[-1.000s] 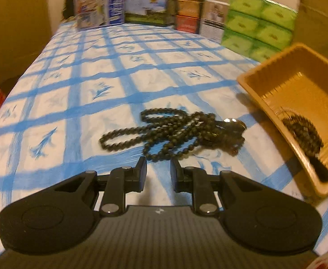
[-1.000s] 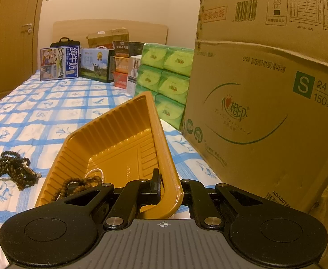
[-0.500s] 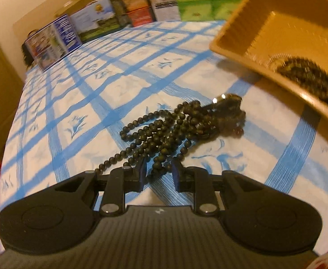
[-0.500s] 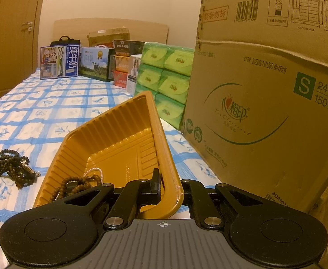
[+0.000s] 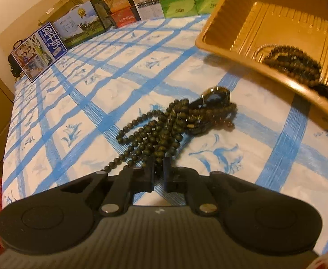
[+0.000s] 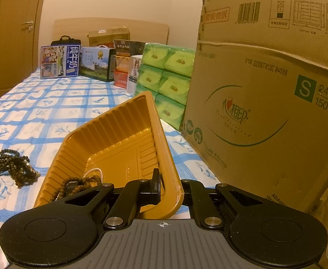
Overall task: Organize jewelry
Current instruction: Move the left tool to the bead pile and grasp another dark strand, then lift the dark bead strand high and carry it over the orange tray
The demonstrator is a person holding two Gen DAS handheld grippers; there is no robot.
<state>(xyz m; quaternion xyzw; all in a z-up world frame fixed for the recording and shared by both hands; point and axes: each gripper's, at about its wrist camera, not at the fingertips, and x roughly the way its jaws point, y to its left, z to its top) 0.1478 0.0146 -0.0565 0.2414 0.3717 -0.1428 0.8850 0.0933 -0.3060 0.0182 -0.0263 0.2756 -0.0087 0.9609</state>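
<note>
A tangle of dark bead necklaces (image 5: 164, 134) with a wristwatch (image 5: 215, 97) lies on the blue-checked sheet (image 5: 96, 89). My left gripper (image 5: 158, 170) has its jaws closed to a narrow gap on the near end of the bead strands. The yellow plastic tray (image 6: 119, 139) holds another bead string (image 6: 74, 186) and a thin pearl chain (image 6: 94, 171). My right gripper (image 6: 169, 187) is shut on the tray's near corner rim and tilts the tray. The tray (image 5: 276, 22) and its beads (image 5: 294, 62) also show in the left wrist view.
A large cardboard box (image 6: 264, 100) stands right of the tray. Green tissue packs (image 6: 166, 78) and several printed boxes (image 6: 96, 65) line the far end of the bed. A door (image 6: 9, 40) is at the left.
My left gripper moved forward onto the bead tangle and its jaws closed on the near strands. The right gripper kept hold of the tilted tray.
</note>
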